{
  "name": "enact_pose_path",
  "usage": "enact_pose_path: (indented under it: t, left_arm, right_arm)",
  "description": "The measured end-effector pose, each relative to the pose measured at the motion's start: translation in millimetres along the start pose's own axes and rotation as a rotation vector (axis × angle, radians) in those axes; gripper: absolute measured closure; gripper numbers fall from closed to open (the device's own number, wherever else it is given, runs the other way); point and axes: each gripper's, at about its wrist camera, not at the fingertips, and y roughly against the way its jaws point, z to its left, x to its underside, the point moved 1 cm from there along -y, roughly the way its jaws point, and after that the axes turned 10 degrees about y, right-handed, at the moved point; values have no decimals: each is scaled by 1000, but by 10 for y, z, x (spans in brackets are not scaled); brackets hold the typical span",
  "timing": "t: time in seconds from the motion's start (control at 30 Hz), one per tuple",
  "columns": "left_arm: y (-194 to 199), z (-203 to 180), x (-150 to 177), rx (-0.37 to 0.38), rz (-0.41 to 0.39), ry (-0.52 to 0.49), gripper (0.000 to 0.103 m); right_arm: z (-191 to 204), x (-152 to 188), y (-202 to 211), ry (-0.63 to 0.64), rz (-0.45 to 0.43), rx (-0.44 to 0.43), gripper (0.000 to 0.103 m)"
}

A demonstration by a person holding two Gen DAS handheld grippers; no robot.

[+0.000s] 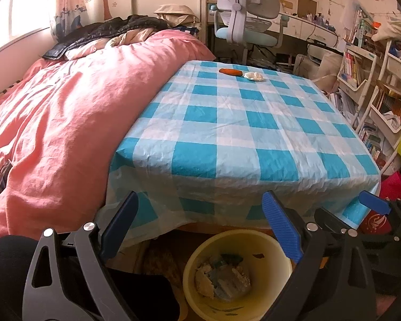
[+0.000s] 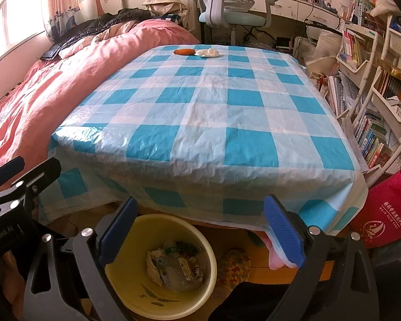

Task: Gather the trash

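On the far end of the blue-checked table (image 1: 227, 123) (image 2: 200, 112) lie an orange piece of trash (image 1: 230, 71) (image 2: 184, 51) and a crumpled white tissue (image 1: 254, 76) (image 2: 208, 52), side by side. Below the table's near edge stands a yellow bucket (image 1: 254, 234) (image 2: 125, 281) holding crumpled wrappers (image 1: 224, 275) (image 2: 173, 267). My left gripper (image 1: 200, 227) (image 2: 26, 171) hangs open above the bucket with nothing between its blue pads. Beside it, my right gripper (image 2: 201, 230) (image 1: 353, 211) also stands open and empty over the bucket's rim.
A bed with a pink duvet (image 1: 66, 123) runs along the table's left side. Bookshelves (image 2: 374, 112) and a red bag (image 2: 382, 214) crowd the right. A desk chair (image 1: 243, 13) stands behind the table. A colourful slipper (image 2: 232, 267) lies on the floor beside the bucket.
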Motion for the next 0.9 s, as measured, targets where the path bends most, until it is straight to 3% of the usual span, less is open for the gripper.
enact_pose_path:
  t: [0.9]
  left_arm:
    - [47, 15, -43, -9, -28, 14, 11]
  right_arm:
    - [5, -37, 74, -9, -48, 16, 11]
